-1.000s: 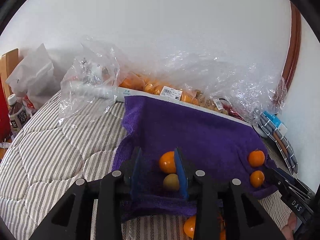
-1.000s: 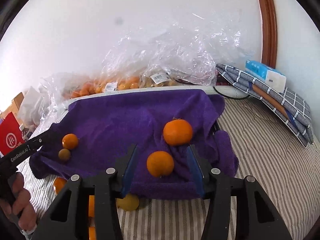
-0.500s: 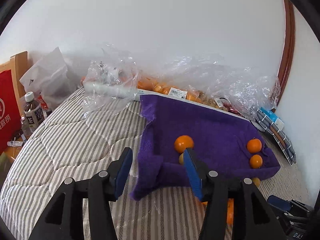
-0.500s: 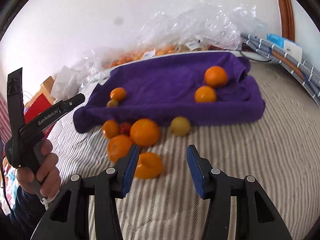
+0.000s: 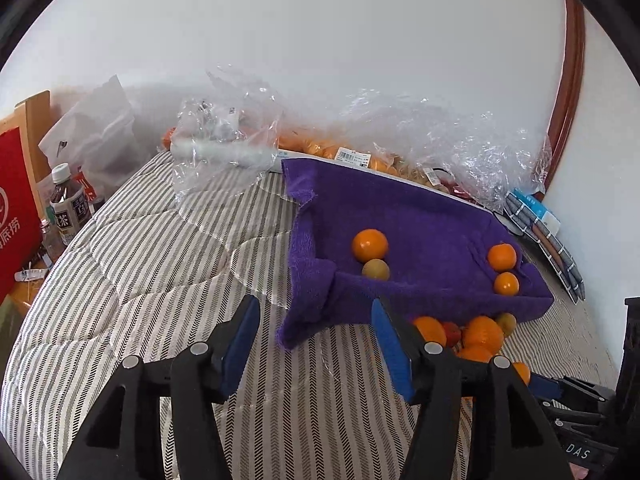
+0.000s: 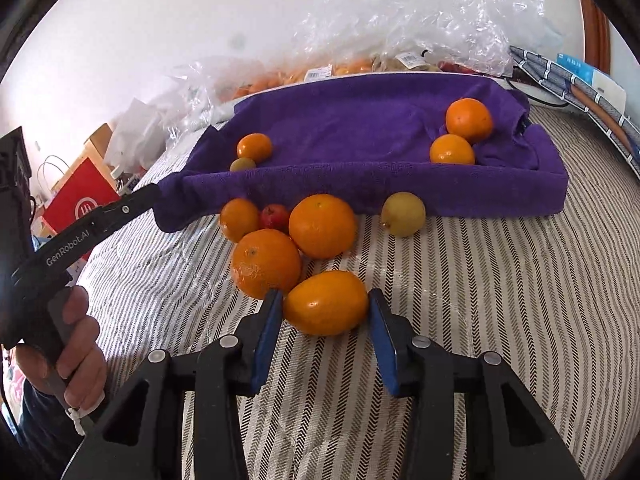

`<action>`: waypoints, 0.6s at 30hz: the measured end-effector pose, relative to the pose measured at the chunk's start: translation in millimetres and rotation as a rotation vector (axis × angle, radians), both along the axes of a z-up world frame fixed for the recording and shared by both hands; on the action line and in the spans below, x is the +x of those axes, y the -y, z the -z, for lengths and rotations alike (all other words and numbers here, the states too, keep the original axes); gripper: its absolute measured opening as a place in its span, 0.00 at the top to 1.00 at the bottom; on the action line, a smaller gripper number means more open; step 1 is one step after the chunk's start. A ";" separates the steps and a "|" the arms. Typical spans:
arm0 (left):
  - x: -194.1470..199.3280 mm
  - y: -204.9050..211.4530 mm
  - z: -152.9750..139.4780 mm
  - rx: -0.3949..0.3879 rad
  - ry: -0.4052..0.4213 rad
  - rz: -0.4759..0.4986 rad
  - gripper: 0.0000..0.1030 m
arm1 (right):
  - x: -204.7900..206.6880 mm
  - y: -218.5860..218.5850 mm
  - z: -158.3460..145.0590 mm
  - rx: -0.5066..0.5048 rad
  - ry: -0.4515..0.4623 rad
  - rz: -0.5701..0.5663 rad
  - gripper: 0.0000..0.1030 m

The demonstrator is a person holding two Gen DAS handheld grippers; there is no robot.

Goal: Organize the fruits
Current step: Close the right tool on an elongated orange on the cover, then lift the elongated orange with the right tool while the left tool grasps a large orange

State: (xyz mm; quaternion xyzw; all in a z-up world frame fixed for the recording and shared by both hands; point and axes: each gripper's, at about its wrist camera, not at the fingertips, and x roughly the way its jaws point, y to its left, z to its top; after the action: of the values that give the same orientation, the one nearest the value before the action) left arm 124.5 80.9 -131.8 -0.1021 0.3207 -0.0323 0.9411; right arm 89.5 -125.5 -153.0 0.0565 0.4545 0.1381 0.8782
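Observation:
A tray lined with a purple towel (image 6: 360,120) lies on the striped quilt (image 5: 140,280) and holds an orange (image 5: 370,245), a small greenish fruit (image 5: 376,269) and two oranges (image 6: 468,120) at its right end. Loose fruit lies in front of it: two big oranges (image 6: 322,226), a small red fruit (image 6: 274,216) and a yellow one (image 6: 403,214). My right gripper (image 6: 326,312) is closing around an oval orange fruit (image 6: 326,303) on the quilt, pads just off its sides. My left gripper (image 5: 316,336) is opening, empty, before the towel's left corner.
Crumpled clear plastic bags of fruit (image 5: 360,152) line the wall behind the tray. A bottle (image 5: 66,204) and a red bag (image 5: 16,216) stand off the bed's left side. Folded checked cloth with a box (image 6: 580,92) lies at the right. A hand (image 6: 68,344) grips the left tool.
The left gripper backed out of the tray, leaving the orange and greenish fruit, and opened wider. The right gripper drew back from the tray's oranges, tipped down and narrowed around the oval fruit.

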 end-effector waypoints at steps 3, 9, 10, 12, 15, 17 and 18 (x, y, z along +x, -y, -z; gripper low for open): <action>-1.1 4.0 1.8 -0.030 -0.013 0.047 0.46 | -7.4 8.9 -7.1 -0.032 0.056 0.022 0.58; 4.3 39.3 5.9 -0.023 -0.069 0.199 0.46 | -12.1 41.1 -17.7 -0.089 0.123 0.100 0.58; 6.0 45.2 7.2 -0.016 -0.080 0.210 0.46 | -11.6 45.4 -18.3 -0.103 0.127 0.112 0.58; 9.5 52.7 11.9 -0.004 -0.102 0.204 0.46 | -11.0 53.0 -19.0 -0.122 0.126 0.135 0.58; 15.8 55.9 15.3 -0.031 -0.122 0.225 0.46 | -14.1 60.6 -19.0 -0.106 0.132 0.141 0.58; 19.4 56.8 16.5 -0.047 -0.128 0.240 0.46 | -13.3 62.8 -17.4 -0.093 0.126 0.135 0.58; 21.7 57.8 17.6 -0.052 -0.138 0.245 0.46 | -12.8 63.3 -17.0 -0.086 0.124 0.133 0.58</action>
State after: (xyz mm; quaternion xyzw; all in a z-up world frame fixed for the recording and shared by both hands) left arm 146.2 23.1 -149.5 -0.0884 0.3938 -0.1480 0.9029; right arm 76.7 -188.8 -136.0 0.0399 0.3998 0.0630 0.9135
